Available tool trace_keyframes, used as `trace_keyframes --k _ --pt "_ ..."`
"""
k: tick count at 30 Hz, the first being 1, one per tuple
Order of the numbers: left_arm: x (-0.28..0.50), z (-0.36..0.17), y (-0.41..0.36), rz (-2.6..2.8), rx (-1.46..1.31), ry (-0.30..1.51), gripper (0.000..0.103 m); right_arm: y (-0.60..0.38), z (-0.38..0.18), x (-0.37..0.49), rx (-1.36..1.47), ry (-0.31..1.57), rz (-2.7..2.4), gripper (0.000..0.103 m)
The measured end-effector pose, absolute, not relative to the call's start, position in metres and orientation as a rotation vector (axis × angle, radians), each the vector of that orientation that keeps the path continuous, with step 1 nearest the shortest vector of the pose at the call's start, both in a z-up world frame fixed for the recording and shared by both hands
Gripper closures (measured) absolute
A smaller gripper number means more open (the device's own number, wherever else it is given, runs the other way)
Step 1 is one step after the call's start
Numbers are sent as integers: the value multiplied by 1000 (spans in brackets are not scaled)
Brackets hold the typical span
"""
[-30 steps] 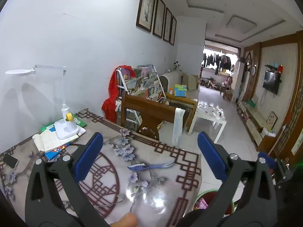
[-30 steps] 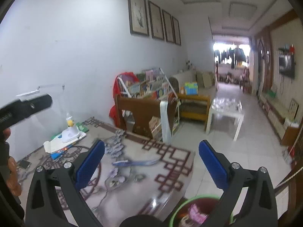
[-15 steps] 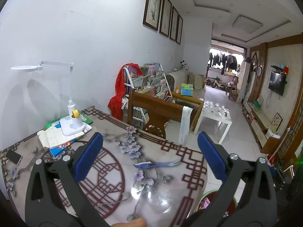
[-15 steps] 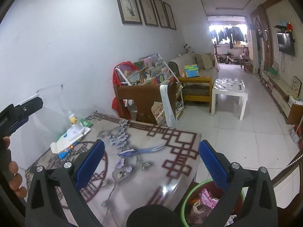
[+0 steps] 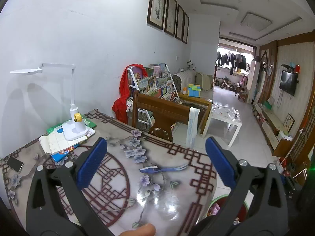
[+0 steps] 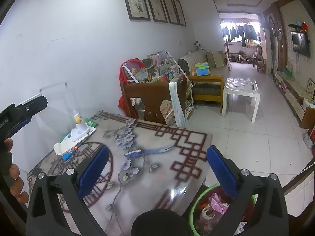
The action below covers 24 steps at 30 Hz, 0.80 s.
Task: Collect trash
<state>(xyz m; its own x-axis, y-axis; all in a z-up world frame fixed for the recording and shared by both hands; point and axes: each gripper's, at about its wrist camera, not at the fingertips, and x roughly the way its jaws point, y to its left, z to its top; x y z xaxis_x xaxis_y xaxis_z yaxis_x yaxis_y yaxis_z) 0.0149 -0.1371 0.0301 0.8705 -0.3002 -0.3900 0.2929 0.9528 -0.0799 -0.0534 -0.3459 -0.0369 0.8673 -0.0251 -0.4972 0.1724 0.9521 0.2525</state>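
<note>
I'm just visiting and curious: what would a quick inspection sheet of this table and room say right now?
Surface: table with a glossy flower-patterned cover.
Job's things: green-rimmed bin beside the table, wrappers inside; no loose trash seen on the table.
Clutter: white desk lamp on a stack of books; phone near the edge.
Grippers: left gripper and right gripper both open, empty, above the table.
Cables: nothing seen.
Surroundings: wooden chair, book rack, white side table.

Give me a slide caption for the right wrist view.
Open right gripper above a patterned table; green-rimmed trash bin beside the table edge, already holding wrappers.
</note>
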Motion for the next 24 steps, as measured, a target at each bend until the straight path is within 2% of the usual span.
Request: trace_keyframes --k 24 --pt "12 22 -140 -309 -15 439 5 -346 -50 -46 285 560 -88 7"
